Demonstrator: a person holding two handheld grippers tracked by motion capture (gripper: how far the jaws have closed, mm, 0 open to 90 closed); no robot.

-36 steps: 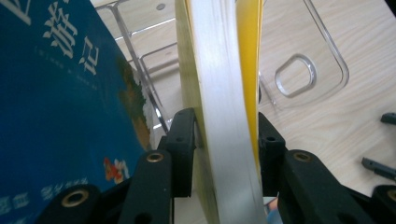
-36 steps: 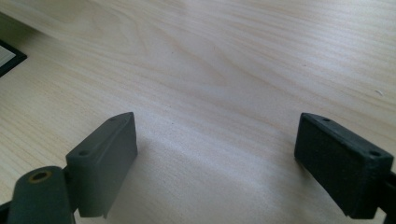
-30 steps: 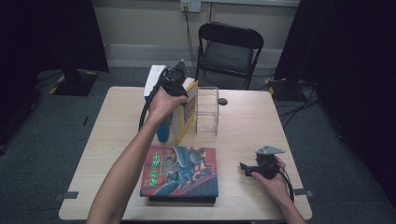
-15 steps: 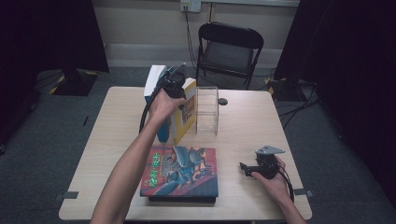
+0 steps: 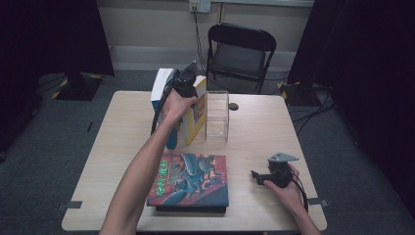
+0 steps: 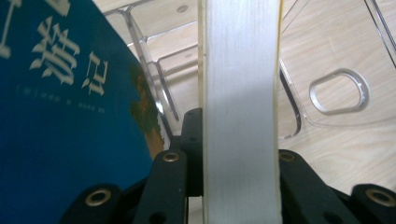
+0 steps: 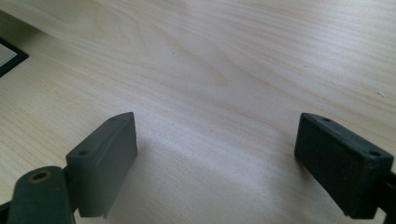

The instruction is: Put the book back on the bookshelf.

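High view shows the left gripper (image 5: 185, 81) at the far edge of the desk (image 5: 122, 142), clamped from above on the top edge of a yellow-covered book (image 5: 198, 115) that stands upright just left of a clear plastic book holder (image 5: 217, 116). A blue book (image 5: 171, 134) stands against the yellow one on its left side, and a white book (image 5: 160, 84) stands behind it, nearer the far edge. The person's left forearm (image 5: 142, 171) reaches up from the near edge to that gripper.

Left gripper view looks down between the black jaws: the pale page edge of the held book (image 6: 240, 107) runs up the middle with the jaws pressed against both covers. The blue book (image 6: 65, 116) with pale lettering leans close on one side, and the clear holder (image 6: 327, 93), with an oval cut-out in its wall, stands on the other.

A large illustrated book (image 5: 191, 180) lies flat by the near edge, on top of a darker book beneath it.

The right gripper (image 5: 258, 178) rests low over the near right part of the desk, held in the person's right hand (image 5: 286, 188). Right gripper view shows its jaws wide apart over bare wood (image 7: 224, 70), nothing between them.
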